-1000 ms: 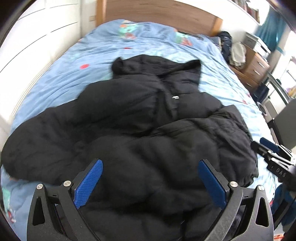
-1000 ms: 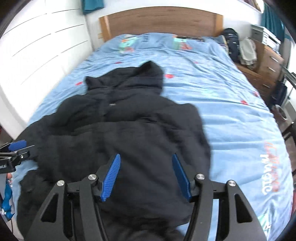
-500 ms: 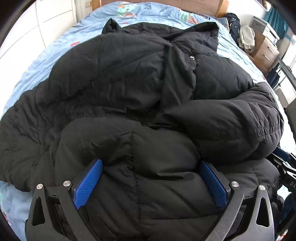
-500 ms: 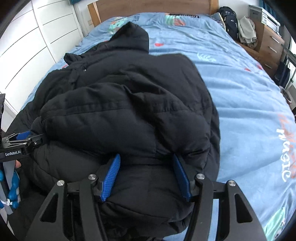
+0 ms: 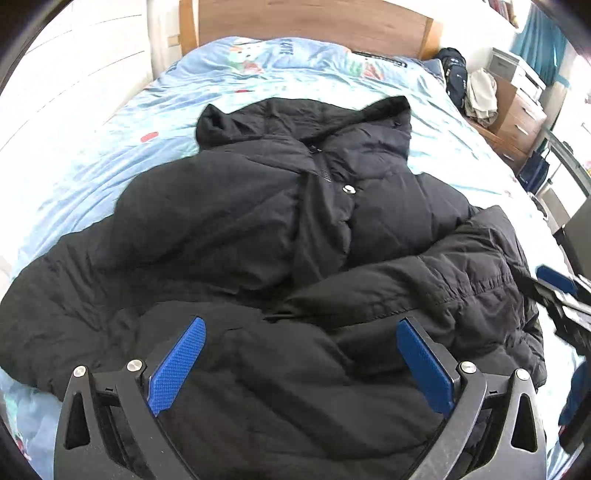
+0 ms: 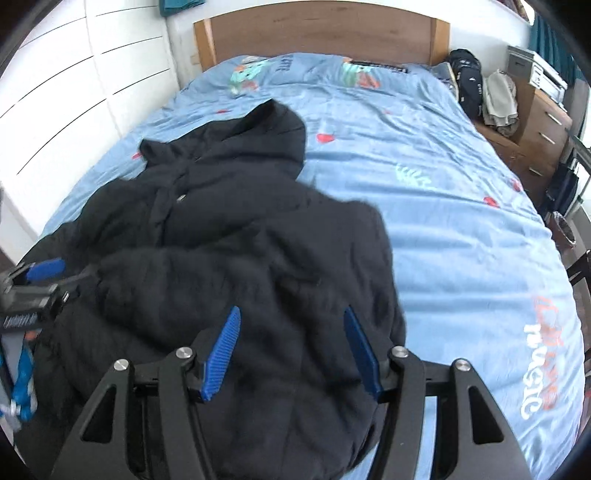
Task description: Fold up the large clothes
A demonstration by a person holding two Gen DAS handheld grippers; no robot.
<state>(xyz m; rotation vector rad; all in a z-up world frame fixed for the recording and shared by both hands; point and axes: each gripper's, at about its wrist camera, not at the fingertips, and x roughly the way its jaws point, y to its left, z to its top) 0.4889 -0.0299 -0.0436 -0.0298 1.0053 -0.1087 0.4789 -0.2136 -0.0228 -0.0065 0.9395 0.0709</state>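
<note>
A black hooded puffer jacket (image 5: 258, 221) (image 6: 240, 240) lies front up on the bed, hood toward the headboard, one side folded over its lower half. My left gripper (image 5: 301, 363) sits at the jacket's near hem. Its blue pads stand wide apart with thick padded fabric bunched between them. My right gripper (image 6: 291, 350) holds the hem farther right, its pads closer together and pressed on a roll of the same fabric. Each gripper shows at the edge of the other's view: the right gripper (image 5: 561, 291) and the left gripper (image 6: 37, 284).
The bed's light blue printed sheet (image 6: 461, 221) (image 5: 92, 166) spreads bare to the right of the jacket. A wooden headboard (image 5: 314, 18) stands at the far end, white wardrobe doors (image 6: 74, 92) on the left, a backpack (image 5: 452, 74) and a wooden dresser (image 5: 517, 110) on the right.
Half a second ago the jacket bulged up close to both cameras. It has dropped back and lies flatter and farther off, much as one second ago. Both pairs of jaws kept their width.
</note>
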